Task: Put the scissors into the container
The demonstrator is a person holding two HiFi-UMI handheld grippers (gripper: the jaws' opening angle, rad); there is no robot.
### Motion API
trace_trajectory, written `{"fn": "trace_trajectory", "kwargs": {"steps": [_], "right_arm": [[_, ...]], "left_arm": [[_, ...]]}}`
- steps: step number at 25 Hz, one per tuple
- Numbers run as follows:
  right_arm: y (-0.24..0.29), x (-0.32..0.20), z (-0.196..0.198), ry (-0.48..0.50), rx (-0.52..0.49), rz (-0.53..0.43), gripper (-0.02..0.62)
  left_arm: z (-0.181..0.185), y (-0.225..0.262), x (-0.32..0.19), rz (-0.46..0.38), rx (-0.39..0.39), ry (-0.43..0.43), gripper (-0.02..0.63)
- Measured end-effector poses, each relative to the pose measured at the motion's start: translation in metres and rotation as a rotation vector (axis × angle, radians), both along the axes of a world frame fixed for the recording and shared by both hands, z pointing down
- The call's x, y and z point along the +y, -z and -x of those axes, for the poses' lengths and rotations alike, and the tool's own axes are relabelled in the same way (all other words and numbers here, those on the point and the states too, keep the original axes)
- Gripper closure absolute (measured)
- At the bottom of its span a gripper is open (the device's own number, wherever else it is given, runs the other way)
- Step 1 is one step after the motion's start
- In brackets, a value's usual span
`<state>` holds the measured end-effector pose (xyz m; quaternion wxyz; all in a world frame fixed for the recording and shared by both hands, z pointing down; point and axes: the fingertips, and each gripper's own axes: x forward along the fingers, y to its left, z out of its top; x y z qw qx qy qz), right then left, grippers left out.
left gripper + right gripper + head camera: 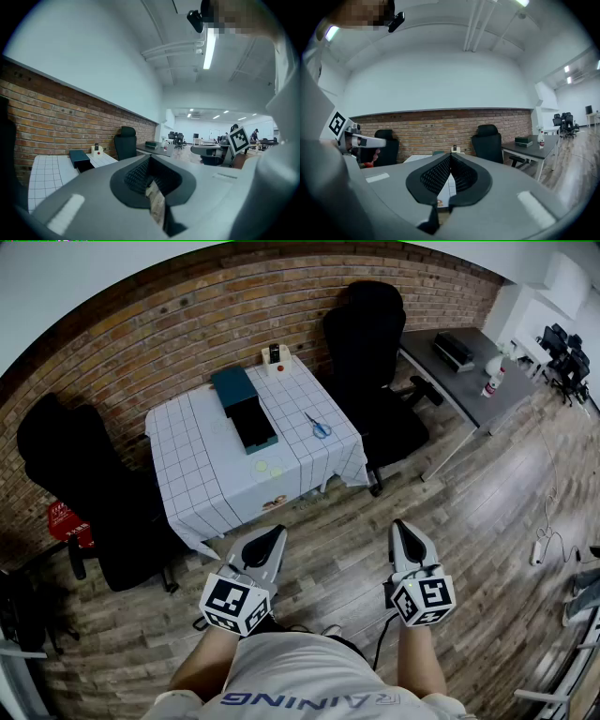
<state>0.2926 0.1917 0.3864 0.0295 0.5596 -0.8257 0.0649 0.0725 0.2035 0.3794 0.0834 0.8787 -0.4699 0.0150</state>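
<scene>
At the bottom of the head view, the left gripper (270, 538) and the right gripper (405, 529) are hanging low in front of the person. Each is holding its jaws pressed together with nothing between them. Above them, bare wooden floor (450, 512) is separating the person from the table (202, 474) at frame centre, so the approach is looking unobstructed. The scissors (319, 426) are lying flat on the cloth near the table's right edge, to the right of the teal container (246, 409) and apart from it. The container's dark opening is facing up. The scissors are probably light, stiff and thin, so pinching across the blue handle end is looking like the surest hold. A black chair (370, 343) is crowding the table's right side, and the brick wall (141, 324) is closing off the far side.
</scene>
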Motion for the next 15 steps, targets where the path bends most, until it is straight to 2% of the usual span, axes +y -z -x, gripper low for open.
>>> {"fn": "trace_trajectory", "kwargs": {"steps": [15], "right_arm": [[-0.010, -0.016, 0.048, 0.017, 0.036, 0.026, 0.580]], "left_arm": [[0.044, -0.009, -0.014, 0.019, 0.016, -0.001, 0.604]]}}
